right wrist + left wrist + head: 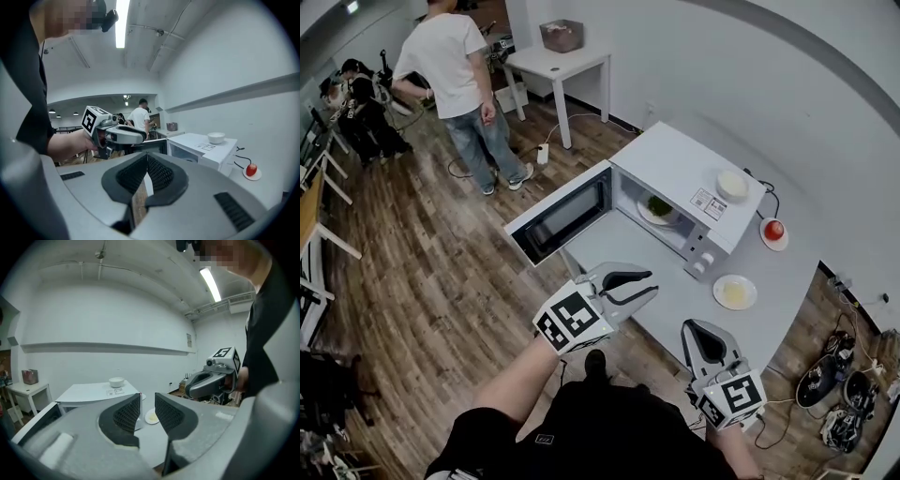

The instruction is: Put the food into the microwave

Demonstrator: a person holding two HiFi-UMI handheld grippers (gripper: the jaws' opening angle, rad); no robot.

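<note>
A white microwave (675,169) stands on the grey counter (787,281) with its door (562,214) swung open. Inside it sits a plate of green food (658,206). A white bowl (732,184) rests on top of the microwave. Right of the microwave, a small plate of yellowish food (735,292) and a red apple on a plate (774,230) lie on the counter. My left gripper (649,286) hangs in the air before the counter's front edge, open, with nothing between its jaws. My right gripper (694,330) is shut and empty, short of the yellowish plate.
A person in a white shirt (455,66) stands on the wooden floor at the back left, near a white table (562,61) with a box on it. Another person sits at the far left (356,94). Cables and gear (839,394) lie on the floor at the right.
</note>
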